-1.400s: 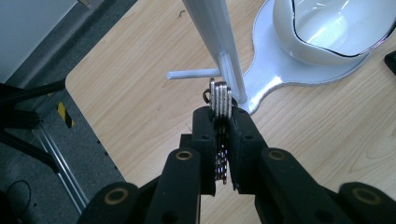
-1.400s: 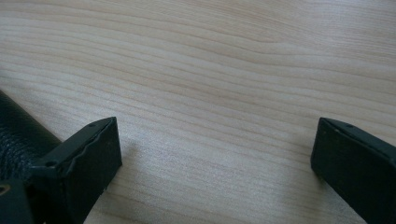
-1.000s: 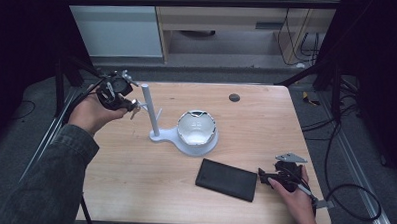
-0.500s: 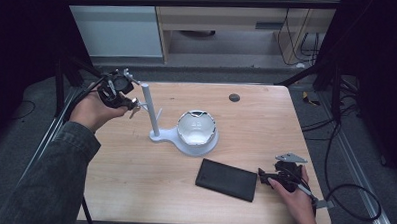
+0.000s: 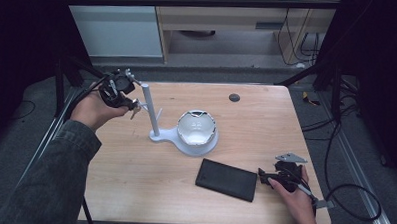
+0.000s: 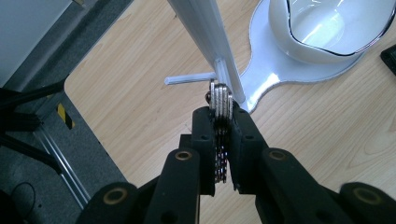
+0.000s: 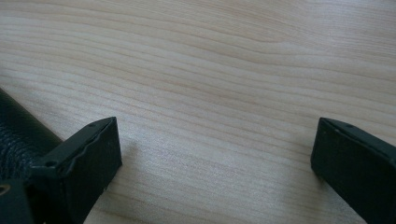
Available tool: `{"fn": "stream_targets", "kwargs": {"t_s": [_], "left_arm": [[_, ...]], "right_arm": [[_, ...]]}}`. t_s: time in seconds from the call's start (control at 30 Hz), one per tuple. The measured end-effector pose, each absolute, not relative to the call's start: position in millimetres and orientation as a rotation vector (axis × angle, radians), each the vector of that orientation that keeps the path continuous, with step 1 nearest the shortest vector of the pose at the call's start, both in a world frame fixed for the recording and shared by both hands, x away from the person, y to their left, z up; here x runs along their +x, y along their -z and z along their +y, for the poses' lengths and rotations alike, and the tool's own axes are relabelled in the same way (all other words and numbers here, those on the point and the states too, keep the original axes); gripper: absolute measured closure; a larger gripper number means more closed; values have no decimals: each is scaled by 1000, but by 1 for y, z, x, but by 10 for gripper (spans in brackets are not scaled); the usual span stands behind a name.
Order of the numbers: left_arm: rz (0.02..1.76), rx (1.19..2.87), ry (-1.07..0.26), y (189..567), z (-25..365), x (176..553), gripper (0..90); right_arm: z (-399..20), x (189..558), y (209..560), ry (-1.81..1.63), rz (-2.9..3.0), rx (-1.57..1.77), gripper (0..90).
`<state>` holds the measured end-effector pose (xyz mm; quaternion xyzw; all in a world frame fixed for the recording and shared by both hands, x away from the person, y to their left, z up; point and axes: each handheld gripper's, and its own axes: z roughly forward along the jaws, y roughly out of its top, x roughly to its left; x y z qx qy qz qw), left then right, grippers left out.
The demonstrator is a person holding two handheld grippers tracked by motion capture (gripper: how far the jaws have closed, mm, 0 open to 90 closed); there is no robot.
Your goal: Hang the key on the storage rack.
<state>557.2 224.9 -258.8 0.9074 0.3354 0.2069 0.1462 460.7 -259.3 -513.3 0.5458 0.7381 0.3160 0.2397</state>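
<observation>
Honestly, little has changed for us: set against the pictures from a moment earlier, both hands sit where they were and the keys have not travelled. Our left gripper [image 6: 223, 122] stays clamped on the bunch of keys [image 6: 221, 100], whose rounded heads poke out just past the jaw tips. Right ahead of those tips is the white stand [image 5: 151, 110], its thin side peg [image 6: 191, 78] just beyond and to the left of the keys, the post touching or nearly touching them on the right; we judge the hanging not yet done. Farther past the post sits the white bowl [image 5: 197, 128]. Our right gripper [image 7: 212, 149] rests low on the table [image 7: 224, 65], jaws wide apart with bare wood between, the black wallet [image 7: 18, 130] beside its left jaw
</observation>
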Motion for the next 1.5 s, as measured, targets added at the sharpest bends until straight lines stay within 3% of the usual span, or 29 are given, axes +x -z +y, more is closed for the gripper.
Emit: {"fn": "stream_targets", "kwargs": {"t_s": [0.47,1.03,1.5], "left_arm": [[947,2595,-613,255,223,559,817],[870,2504,-694,243,214,544,693],[742,2486,-658,248,185,524,618]], "right_arm": [[-259,461,513,-866,2020,1494,21],[-259,461,513,-871,2022,1494,20],[-259,460,513,-869,2023,1495,20]]}}
